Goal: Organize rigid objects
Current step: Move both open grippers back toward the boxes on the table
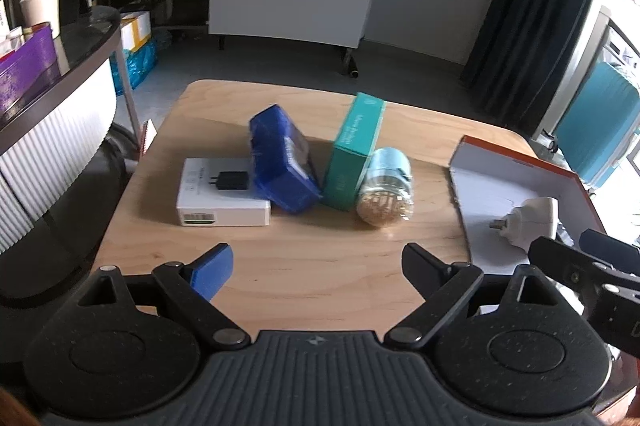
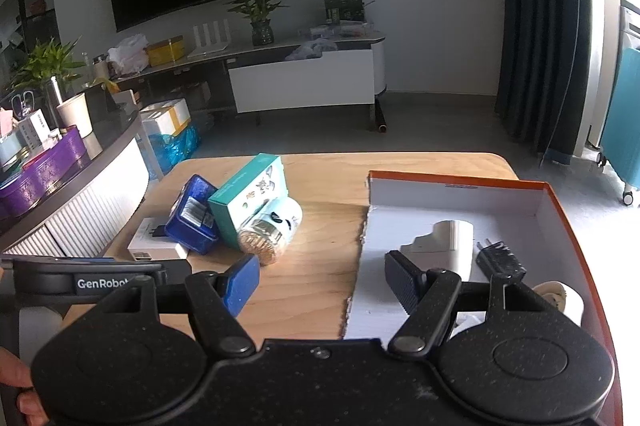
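Both your claws stand wide apart with nothing between them: the left claw point(image 1: 318, 266) over bare desk point(image 1: 320, 286) near its front edge, the right claw point(image 2: 320, 276) across the tray's torn left wall. The orange-rimmed tray point(image 2: 460, 185) at the desk's right edge already holds a white adapter point(image 2: 444, 238), a black plug point(image 2: 500, 260) and a pale roll point(image 2: 560, 298). Left, I judge: the white box point(image 1: 222, 197), blue box point(image 1: 282, 165), teal box point(image 1: 354, 149) and jar point(image 1: 386, 193), clustered mid-desk
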`<state>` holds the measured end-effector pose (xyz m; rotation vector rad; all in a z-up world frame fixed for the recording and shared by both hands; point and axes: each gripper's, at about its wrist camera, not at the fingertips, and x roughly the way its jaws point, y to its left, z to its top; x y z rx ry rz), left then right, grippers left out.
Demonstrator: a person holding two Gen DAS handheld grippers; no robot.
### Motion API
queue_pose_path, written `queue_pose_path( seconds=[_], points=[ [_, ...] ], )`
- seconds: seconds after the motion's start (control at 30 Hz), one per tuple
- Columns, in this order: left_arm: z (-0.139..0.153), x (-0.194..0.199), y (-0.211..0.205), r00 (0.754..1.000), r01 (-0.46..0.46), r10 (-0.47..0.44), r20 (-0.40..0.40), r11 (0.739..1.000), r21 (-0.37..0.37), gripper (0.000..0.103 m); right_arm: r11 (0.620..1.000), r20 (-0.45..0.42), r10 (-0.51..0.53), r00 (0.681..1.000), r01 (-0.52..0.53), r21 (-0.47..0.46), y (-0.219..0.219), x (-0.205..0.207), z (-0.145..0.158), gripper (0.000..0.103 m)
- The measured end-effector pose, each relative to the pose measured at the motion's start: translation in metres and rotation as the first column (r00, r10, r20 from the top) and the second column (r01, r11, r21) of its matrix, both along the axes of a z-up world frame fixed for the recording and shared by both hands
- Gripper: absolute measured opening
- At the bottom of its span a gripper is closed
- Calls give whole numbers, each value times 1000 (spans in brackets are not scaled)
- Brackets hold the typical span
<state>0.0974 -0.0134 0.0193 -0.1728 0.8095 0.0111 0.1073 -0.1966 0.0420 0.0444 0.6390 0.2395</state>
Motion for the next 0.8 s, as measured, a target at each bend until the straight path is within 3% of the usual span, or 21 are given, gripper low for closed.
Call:
queue_pose_path(
  seconds=[0.5, 0.8],
  points=[
    [-15, -4, 43, 995, -94, 93, -20, 996, -10, 97, 998, -21, 68, 997, -68, -12, 30, 2, -10, 82],
    [-34, 14, 66, 987, -159, 160, -32, 987, 21, 100, 997, -38, 79, 996, -80, -13, 36, 5, -19, 82]
  ],
)
